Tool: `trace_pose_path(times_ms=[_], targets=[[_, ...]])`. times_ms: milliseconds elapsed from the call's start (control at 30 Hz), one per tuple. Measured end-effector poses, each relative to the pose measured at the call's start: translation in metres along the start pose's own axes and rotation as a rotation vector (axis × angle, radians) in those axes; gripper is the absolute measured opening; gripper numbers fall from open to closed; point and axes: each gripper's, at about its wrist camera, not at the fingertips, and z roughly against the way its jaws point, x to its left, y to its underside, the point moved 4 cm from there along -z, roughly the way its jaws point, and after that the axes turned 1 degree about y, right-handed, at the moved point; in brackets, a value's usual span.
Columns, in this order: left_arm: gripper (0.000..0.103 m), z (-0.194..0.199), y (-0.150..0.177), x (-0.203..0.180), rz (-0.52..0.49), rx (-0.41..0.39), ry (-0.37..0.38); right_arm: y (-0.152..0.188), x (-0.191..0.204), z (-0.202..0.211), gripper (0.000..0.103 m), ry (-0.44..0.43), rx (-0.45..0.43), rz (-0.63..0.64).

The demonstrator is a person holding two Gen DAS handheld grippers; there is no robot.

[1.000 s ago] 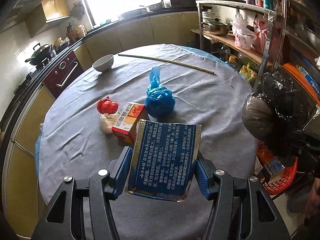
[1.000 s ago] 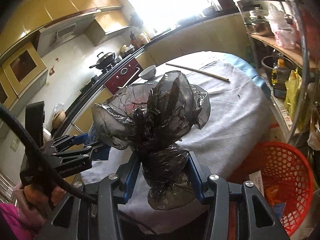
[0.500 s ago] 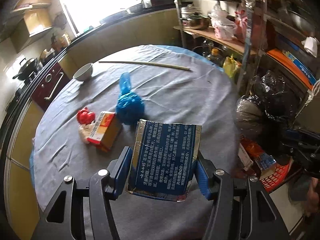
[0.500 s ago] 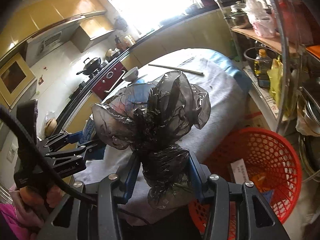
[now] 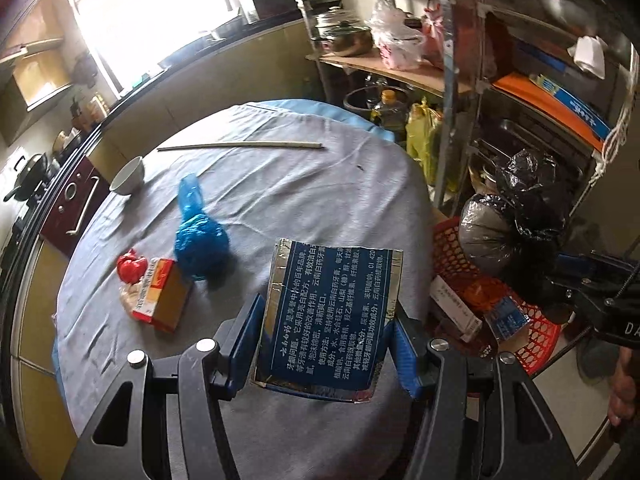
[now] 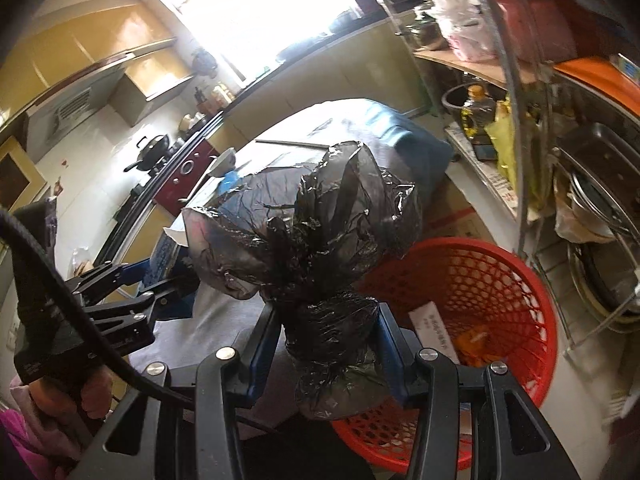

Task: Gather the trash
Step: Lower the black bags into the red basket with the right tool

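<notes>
The largest piece in play, a knotted black plastic bag (image 6: 320,248), is clenched by the right gripper (image 6: 326,344) just below its knot, over the near-left rim of the red mesh basket (image 6: 500,280) on the floor to the right of the counter (image 5: 280,184). The bag is judged soft, crinkly and slippery, its bulk likely to swing, so the bunched neck is taken as the surest hold. Next in size, a flat blue printed carton (image 5: 328,312) is grasped across its two side edges by the left gripper (image 5: 326,340), above the counter's near edge. It looks light, thin-walled and easily crushed, so a gentle squeeze on the edges is thought best. Left on the counter are a tied blue bag (image 5: 200,240), soft and light, best pinched at its twisted tail; just near and left of it an orange-and-white box (image 5: 162,300), stiff enough for a side grip; and, touching that box, a small red-and-white wad (image 5: 131,268), squashy and loose.
</notes>
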Motion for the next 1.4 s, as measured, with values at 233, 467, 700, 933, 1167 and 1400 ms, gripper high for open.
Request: trace_pose_path(times_ms=[233, 467, 700, 933, 1167, 1400], targets=[[0.061, -0.009, -0.001, -0.017, -0.032, 0.012, 0.021, -0.003, -0.023, 0.007, 0.050, 0.029, -0.021, -0.051], [0.061, -0.013, -0.004, -0.025, -0.054, 0.016, 0.022, -0.005, -0.023, 0.008, 0.050, 0.038, -0.026, -0.045], [0.061, -0.017, -0.007, -0.035, -0.075, 0.022, 0.029, -0.004, -0.030, 0.011, 0.050, 0.047, -0.032, -0.070], [0.061, -0.022, -0.008, -0.042, -0.086, 0.038, 0.039, -0.003, -0.036, 0.009, 0.050, 0.051, -0.018, -0.098], [0.061, -0.031, -0.007, -0.046, -0.095, 0.051, 0.046, 0.000, -0.042, 0.004, 0.050, 0.055, -0.003, -0.119], [0.061, -0.036, -0.006, -0.049, -0.095, 0.052, 0.072, 0.005, -0.045, -0.004, 0.050, 0.057, 0.019, -0.128]])
